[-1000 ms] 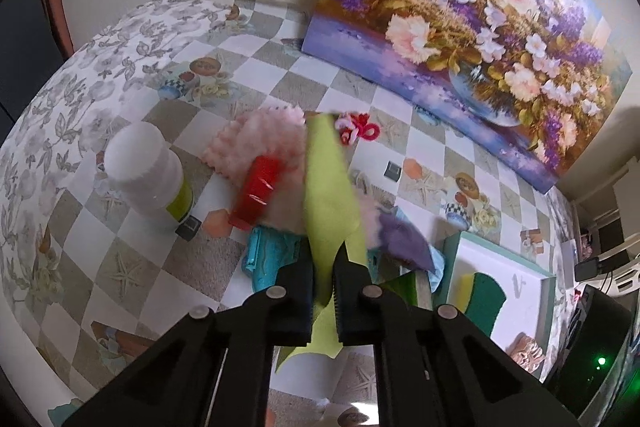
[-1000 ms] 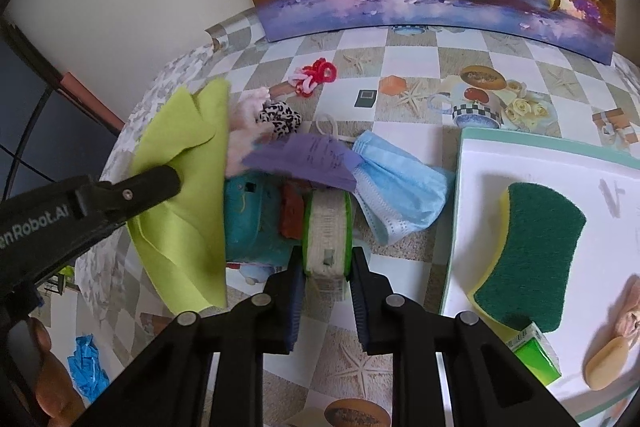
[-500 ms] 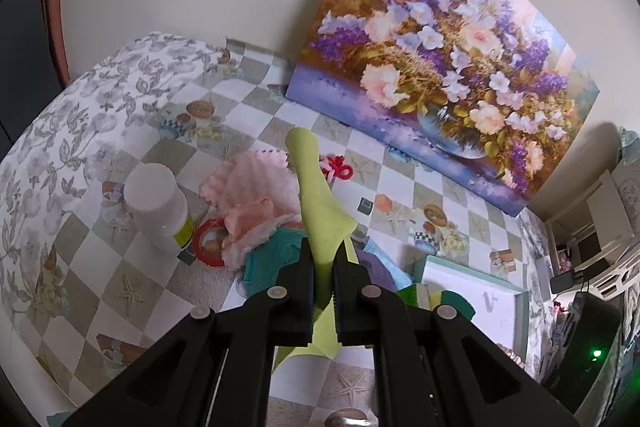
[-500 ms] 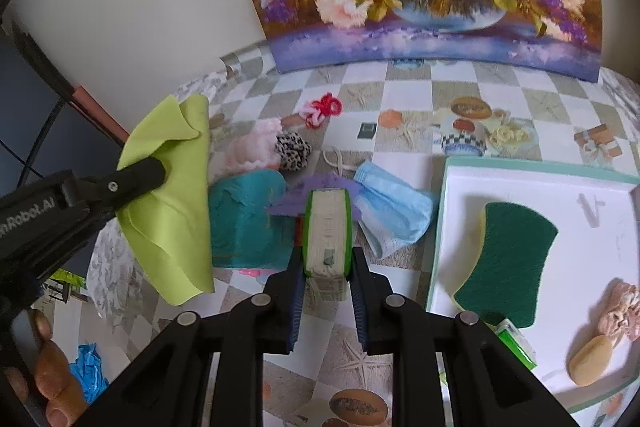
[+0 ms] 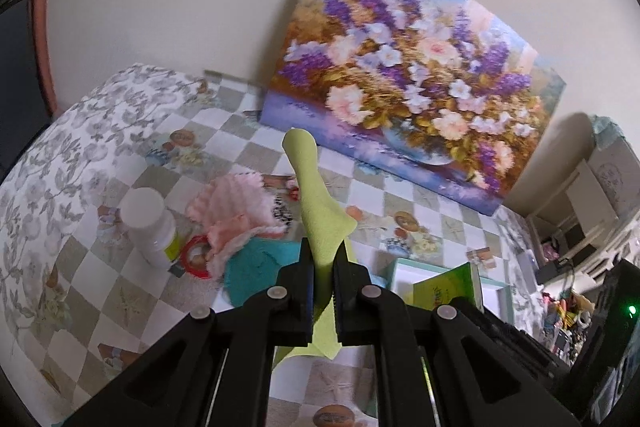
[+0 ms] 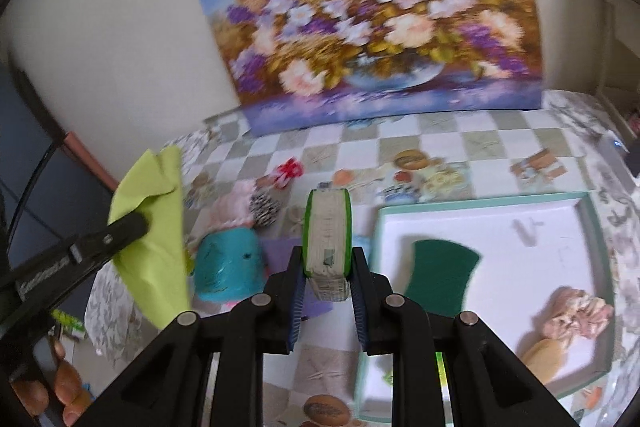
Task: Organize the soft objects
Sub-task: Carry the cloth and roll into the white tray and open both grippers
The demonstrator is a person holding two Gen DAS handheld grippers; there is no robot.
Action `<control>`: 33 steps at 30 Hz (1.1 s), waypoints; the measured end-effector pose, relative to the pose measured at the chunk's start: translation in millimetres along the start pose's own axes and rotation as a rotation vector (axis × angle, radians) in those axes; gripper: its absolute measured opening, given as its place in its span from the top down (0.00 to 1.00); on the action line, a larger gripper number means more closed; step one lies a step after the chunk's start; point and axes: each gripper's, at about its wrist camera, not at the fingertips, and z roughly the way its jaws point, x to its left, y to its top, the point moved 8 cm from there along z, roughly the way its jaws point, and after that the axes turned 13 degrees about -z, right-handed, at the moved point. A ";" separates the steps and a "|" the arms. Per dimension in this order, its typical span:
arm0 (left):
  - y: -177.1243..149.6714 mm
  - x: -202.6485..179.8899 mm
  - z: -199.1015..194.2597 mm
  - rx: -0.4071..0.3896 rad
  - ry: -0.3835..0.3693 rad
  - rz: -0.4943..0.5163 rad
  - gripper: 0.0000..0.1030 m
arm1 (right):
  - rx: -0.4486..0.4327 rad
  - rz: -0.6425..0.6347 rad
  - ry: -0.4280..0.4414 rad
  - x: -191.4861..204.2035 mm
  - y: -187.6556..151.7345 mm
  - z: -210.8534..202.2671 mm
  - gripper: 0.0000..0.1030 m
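My left gripper (image 5: 322,259) is shut on a lime-green cloth (image 5: 316,203) and holds it high above the table; the cloth hangs from it in the right wrist view (image 6: 156,247). My right gripper (image 6: 326,271) is shut on a green-edged packet (image 6: 327,231), also lifted above the table; the packet shows in the left wrist view (image 5: 444,287). A white tray (image 6: 576,223) at the right holds a green sponge (image 6: 440,267) and a beige scrunchie (image 6: 576,311). A pink cloth (image 5: 232,203) and a teal cloth (image 5: 260,263) lie on the table.
A white bottle (image 5: 148,223) and a red ring (image 5: 196,255) stand left of the pile. A purple sheet (image 6: 280,251), a patterned scrunchie (image 6: 264,209) and a red hair tie (image 6: 288,171) lie nearby. A flower painting (image 5: 404,83) leans on the wall.
Both grippers have risen well above the table, the left with the green cloth, the right with the packet. The table items now look smaller and farther away.
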 end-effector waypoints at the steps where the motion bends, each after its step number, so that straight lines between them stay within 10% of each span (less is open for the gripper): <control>1: -1.7 -4.1 0.2 0.005 -0.010 0.006 0.93 | -0.001 0.011 -0.017 -7.4 -0.2 -1.8 0.78; 33: -147.3 -188.1 80.5 0.269 -0.183 0.504 0.93 | 0.095 0.410 -0.436 -244.9 -67.0 -19.4 0.78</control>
